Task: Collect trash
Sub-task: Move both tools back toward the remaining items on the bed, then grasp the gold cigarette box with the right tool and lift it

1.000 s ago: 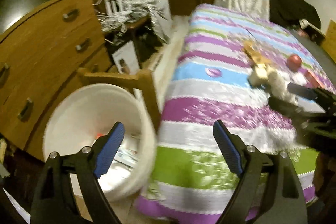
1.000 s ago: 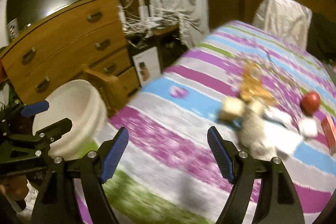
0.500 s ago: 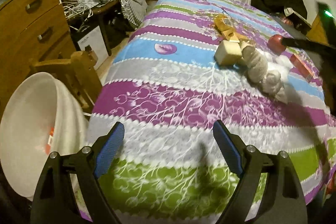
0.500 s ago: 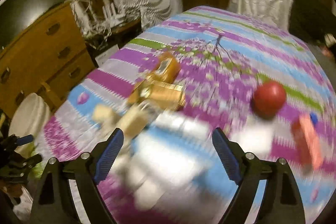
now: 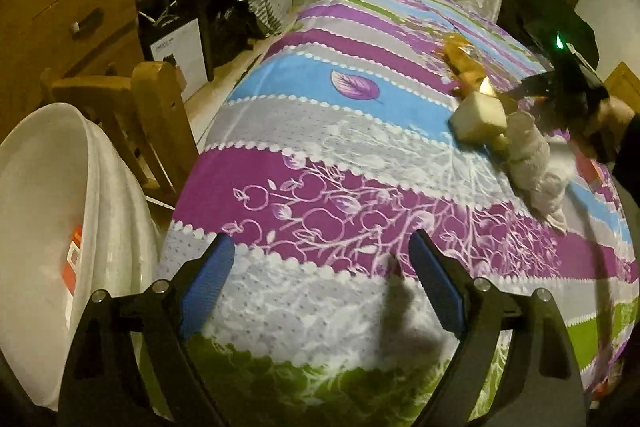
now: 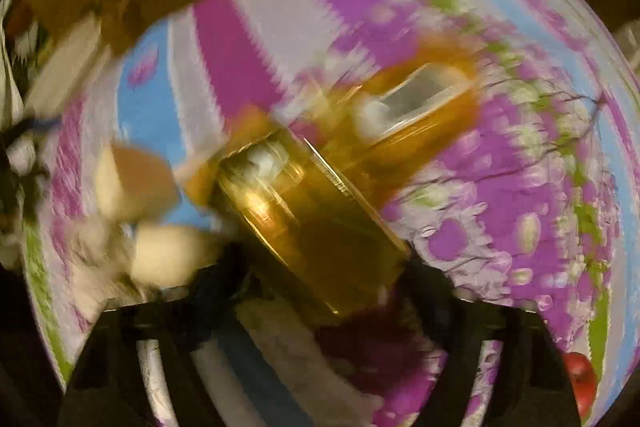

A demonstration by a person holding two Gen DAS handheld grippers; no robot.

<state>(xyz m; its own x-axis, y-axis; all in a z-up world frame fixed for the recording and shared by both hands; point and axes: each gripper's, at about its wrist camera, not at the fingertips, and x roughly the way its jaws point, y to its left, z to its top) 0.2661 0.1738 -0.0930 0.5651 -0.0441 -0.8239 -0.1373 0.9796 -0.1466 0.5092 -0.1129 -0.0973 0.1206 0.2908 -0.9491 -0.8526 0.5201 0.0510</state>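
Since the earlier frame, right tool [image 6: 324, 275] has dropped onto the golden wrapper [image 6: 320, 223] on the bed [image 6: 520, 187], jaws just closing around it; grip unclear. Its long axis runs diagonally. Left tool [image 5: 320, 283] hangs released beside the white bin [image 5: 40, 207].

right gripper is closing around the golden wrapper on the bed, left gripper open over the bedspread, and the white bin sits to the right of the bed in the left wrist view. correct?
Not quite. In the left wrist view the white bin sits to the left of the bed, not the right. The rest holds: the right gripper has just been closing around the golden wrapper, and the left gripper is open over the bedspread.
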